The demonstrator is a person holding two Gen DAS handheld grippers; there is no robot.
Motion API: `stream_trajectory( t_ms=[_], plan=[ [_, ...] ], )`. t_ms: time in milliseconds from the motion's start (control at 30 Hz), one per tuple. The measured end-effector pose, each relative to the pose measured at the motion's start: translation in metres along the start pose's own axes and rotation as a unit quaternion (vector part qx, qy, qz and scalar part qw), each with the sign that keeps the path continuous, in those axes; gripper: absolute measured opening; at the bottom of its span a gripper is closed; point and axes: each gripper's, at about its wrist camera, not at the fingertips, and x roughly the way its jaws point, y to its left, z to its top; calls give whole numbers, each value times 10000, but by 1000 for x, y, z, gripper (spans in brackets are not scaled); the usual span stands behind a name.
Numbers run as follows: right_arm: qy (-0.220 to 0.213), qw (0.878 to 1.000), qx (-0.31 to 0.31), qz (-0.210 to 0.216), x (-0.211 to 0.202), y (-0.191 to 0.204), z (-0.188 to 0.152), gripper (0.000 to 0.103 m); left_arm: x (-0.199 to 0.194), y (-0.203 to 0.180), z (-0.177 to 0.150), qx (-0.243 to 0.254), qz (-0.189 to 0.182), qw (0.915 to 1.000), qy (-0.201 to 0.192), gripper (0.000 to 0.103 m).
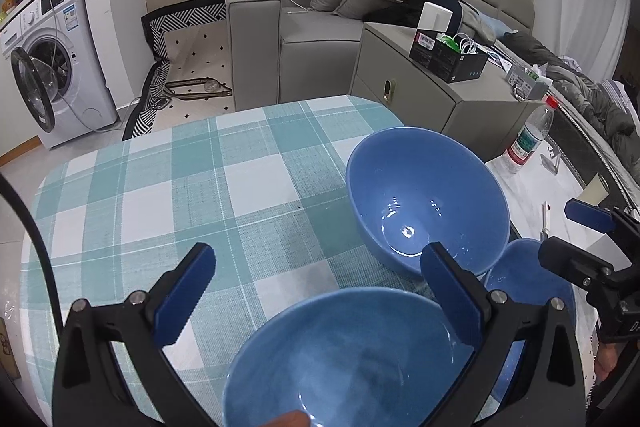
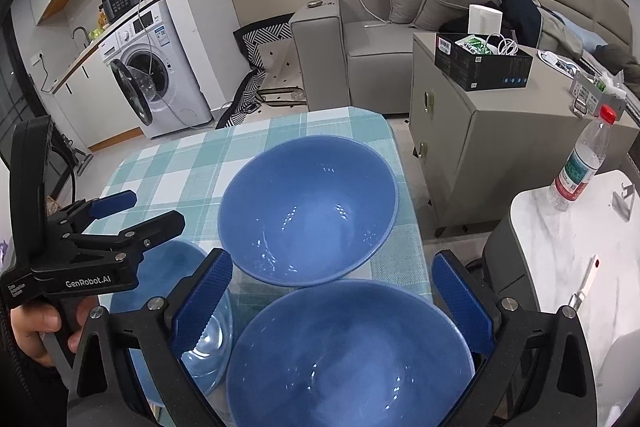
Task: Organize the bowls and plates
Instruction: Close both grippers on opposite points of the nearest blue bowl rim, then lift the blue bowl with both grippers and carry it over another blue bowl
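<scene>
Near bowl [image 2: 352, 355] between spread right gripper [image 2: 332, 307] fingers; left gripper [image 1: 316, 291] spread, possibly touching rim.

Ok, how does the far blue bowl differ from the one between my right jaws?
The far bowl sits beyond the right gripper, free of it; the near bowl lies between its open jaws. The far bowl's inside is even blue with small sharp glints; the near bowl's shows pale cloudy streaks. Both are blue, deep, upright and empty, on the checked cloth.
</scene>
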Motion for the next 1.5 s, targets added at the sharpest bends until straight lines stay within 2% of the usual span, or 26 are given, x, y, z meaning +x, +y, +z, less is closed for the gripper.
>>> stream_trajectory(
  t_ms=[200, 267, 400, 500, 600, 767, 833, 900, 1000, 1267, 1400, 1500],
  plan=[
    [71, 9999, 70, -26, 13, -6, 2, 102, 14, -2, 6, 12, -29, 9999, 128, 101],
    [101, 9999, 94, -29, 18, -8, 3, 100, 19, -3, 7, 38, -25, 9999, 167, 97],
    [177, 9998, 129, -30, 27, -11, 4, 93, 30, -8, 7, 117, -123, 9993, 339, 92],
    [265, 9995, 150, -28, 34, -14, 4, 84, 36, -13, 8, 185, -189, 9988, 424, 84],
    [328, 9993, 186, -11, 40, -16, 5, 80, 41, -15, 9, 174, -237, 9984, 476, 78],
    [425, 9988, 262, 17, 50, -21, 6, 73, 51, -17, 11, 124, -301, 9975, 630, 62],
    [480, 9984, 290, 24, 54, -22, 6, 65, 55, -17, 12, 110, -318, 9970, 694, 59],
    [524, 9981, 328, 46, 57, -24, 5, 63, 58, -17, 12, 103, -342, 9967, 732, 56],
    [559, 9979, 331, 43, 60, -25, 4, 55, 61, -18, 11, 110, -377, 9961, 788, 50],
    [644, 9974, 298, 84, 65, -26, 2, 37, 67, -21, 12, 123, -498, 9948, 876, 28],
    [648, 9975, 274, 74, 65, -24, 2, 28, 68, -24, 11, 187, -549, 9944, 883, 22],
    [624, 9978, 237, 60, 66, -24, 2, 27, 68, -26, 12, 230, -561, 9943, 882, 20]
  ],
)
